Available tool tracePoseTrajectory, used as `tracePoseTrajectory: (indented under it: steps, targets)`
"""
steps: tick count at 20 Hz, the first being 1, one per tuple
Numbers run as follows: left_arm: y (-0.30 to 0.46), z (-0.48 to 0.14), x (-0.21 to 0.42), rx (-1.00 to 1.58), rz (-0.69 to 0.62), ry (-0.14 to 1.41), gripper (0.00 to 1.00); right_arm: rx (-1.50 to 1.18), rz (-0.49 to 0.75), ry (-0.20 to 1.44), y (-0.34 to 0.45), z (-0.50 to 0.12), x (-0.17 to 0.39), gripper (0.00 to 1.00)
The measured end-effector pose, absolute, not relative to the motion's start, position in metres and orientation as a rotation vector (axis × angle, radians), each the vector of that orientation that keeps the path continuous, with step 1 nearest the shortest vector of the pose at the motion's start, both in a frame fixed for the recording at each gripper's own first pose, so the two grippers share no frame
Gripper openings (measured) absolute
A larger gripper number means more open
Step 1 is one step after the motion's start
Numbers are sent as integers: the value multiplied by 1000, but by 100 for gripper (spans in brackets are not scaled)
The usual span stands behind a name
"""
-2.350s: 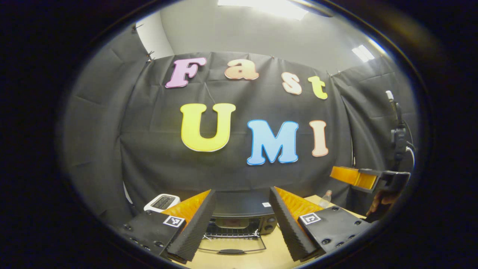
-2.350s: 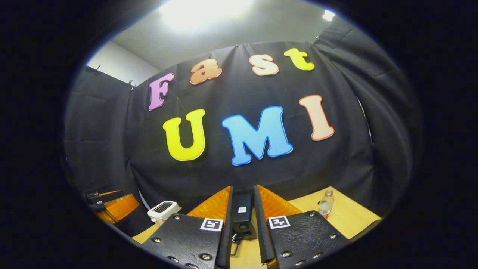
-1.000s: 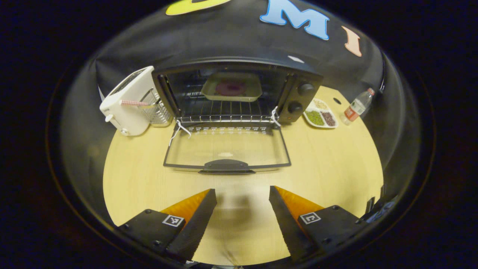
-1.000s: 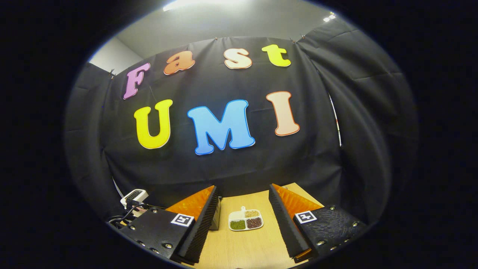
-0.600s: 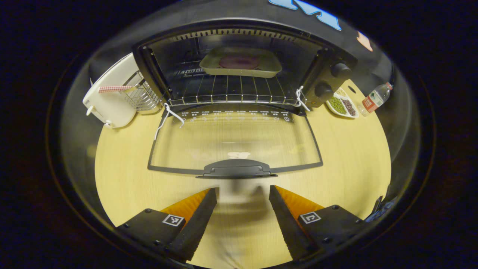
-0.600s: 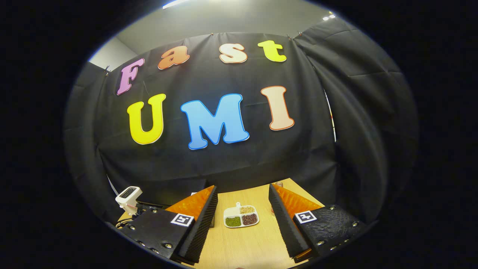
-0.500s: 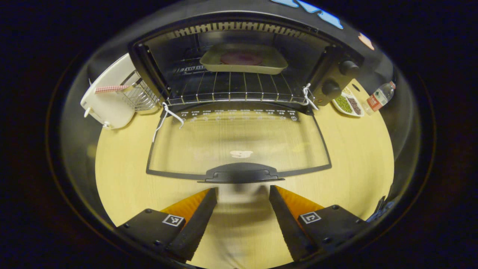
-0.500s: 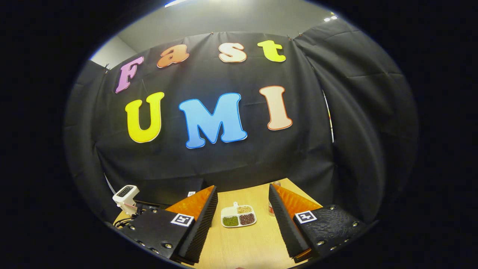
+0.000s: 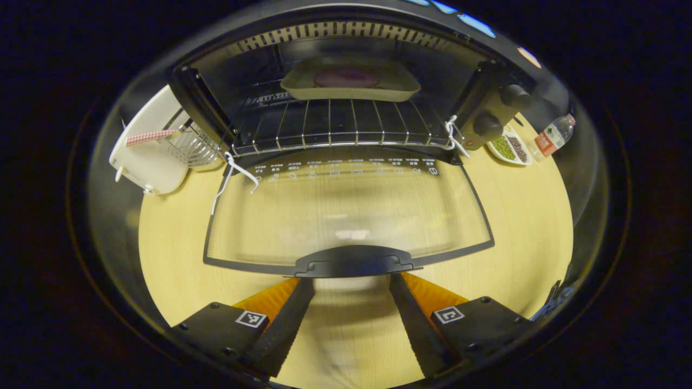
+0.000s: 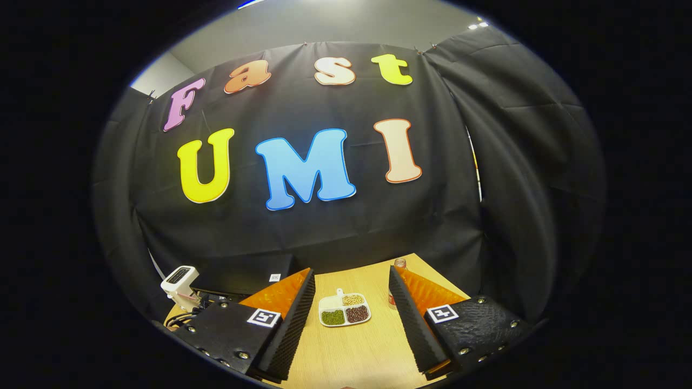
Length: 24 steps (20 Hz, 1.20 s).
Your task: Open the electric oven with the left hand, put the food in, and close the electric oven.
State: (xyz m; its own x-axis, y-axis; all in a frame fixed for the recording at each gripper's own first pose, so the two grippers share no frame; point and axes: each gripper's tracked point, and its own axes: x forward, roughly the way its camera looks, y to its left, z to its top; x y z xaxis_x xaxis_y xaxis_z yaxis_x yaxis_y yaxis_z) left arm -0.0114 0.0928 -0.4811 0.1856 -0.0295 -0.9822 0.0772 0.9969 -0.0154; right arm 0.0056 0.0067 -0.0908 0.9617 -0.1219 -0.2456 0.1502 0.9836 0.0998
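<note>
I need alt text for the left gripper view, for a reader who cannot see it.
An oven stands open, its glass door folded down flat, with a tray of food on the rack inside. The open left gripper is just short of the door handle. A toaster stands left of the oven.

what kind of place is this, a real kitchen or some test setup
Likely a staged recording booth, not a home kitchen: black cloth wall behind a bare wooden table, on it an open electric oven holding a tray, a white toaster and a sectioned dish.

Glossy glass oven door (image 9: 346, 205), wire metal rack (image 9: 335, 129), pale wood-grain table (image 9: 519, 216).
</note>
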Motion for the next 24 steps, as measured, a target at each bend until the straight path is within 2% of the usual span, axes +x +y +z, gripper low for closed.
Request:
tracePoseTrajectory:
  steps: [2, 6, 8, 10, 17, 18, 19, 23, 24]
  targets:
    - [93, -472, -12, 33, -78, 1363, 96, 124, -129, 252, 13, -95, 11, 83]
    - [92, -460, -12, 20, -83, 1342, 96, 137, -115, 253, 18, -96, 10, 83]
    - [92, -457, -11, 25, -81, 1336, 100, 123, -111, 237, 16, -90, 9, 83]
    - [92, -452, -10, 24, -75, 1319, 96, 113, -115, 218, 9, -84, 5, 83]
    - [85, -439, -2, 11, -82, 1268, 96, 104, -144, 215, -4, -86, -2, 83]
    - [85, -439, 0, 9, -79, 1268, 100, 99, -149, 217, -8, -86, -3, 83]
    - [84, -439, 2, 7, -76, 1266, 96, 100, -154, 217, -11, -85, -4, 83]
    - [86, -435, 11, 23, -67, 1244, 96, 114, -178, 233, -18, -92, -9, 83]
    - [87, -434, 14, 28, -65, 1236, 100, 114, -180, 237, -20, -94, -9, 83]
